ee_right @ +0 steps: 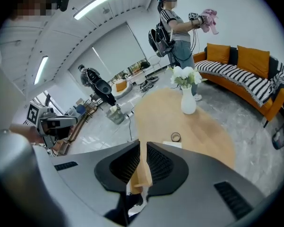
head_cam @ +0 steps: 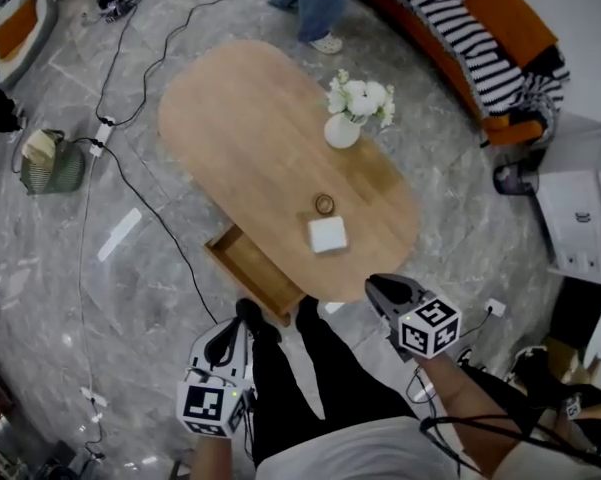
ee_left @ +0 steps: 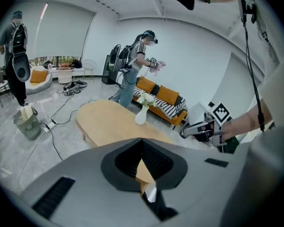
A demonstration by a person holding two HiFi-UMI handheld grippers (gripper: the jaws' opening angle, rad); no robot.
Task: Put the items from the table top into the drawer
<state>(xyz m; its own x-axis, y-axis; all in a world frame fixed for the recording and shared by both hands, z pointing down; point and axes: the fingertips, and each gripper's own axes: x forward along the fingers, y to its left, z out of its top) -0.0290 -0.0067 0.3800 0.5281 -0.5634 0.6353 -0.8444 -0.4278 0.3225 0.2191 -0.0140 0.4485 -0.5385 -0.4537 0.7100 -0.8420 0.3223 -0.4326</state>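
On the oval wooden table (head_cam: 250,128) lie a small brown ring (head_cam: 324,204) and a white square box (head_cam: 327,234), near its front end. The ring (ee_right: 175,137) also shows in the right gripper view. A wooden drawer (head_cam: 252,273) stands pulled out under the table's front left edge. My left gripper (head_cam: 248,310) hovers just in front of the drawer, its jaws (ee_left: 142,141) together with nothing held. My right gripper (head_cam: 373,286) is by the table's front right edge, a little short of the box. Only a thin slit shows between its jaws (ee_right: 142,145), and they are empty.
A white vase with flowers (head_cam: 342,128) stands on the table's right side. Cables and a power strip (head_cam: 102,133) cross the marble floor at left, near a green basket (head_cam: 50,163). A person (head_cam: 320,8) stands beyond the table. A striped sofa (head_cam: 480,38) and a white cabinet (head_cam: 575,228) are at right.
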